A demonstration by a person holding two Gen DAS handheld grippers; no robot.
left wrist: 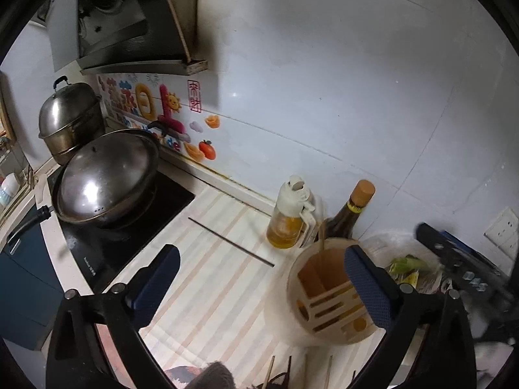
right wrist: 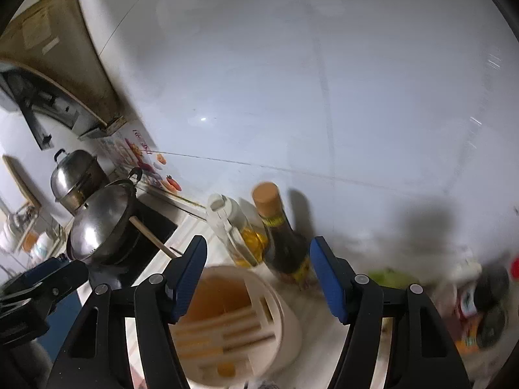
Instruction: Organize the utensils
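Left gripper [left wrist: 261, 269] jaws wide apart, empty. Right gripper [right wrist: 258, 272] jaws apart, empty, over round utensil holder [right wrist: 233, 321] (1 chopstick [left wrist: 321, 243] inside). Near oil bottle [left wrist: 288, 217], right of wok [left wrist: 107, 181].

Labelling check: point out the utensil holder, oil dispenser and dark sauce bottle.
utensil holder [left wrist: 319, 287], left wrist view, slotted top.
oil dispenser [left wrist: 287, 227], left wrist view, glass body with oil.
dark sauce bottle [right wrist: 285, 246], right wrist view, dark shoulder.

wrist views angled down, sharing utensil holder [left wrist: 327, 295]

Home kitchen; lidded wok [left wrist: 107, 184] on hob [left wrist: 129, 223]; range hood [left wrist: 129, 22]
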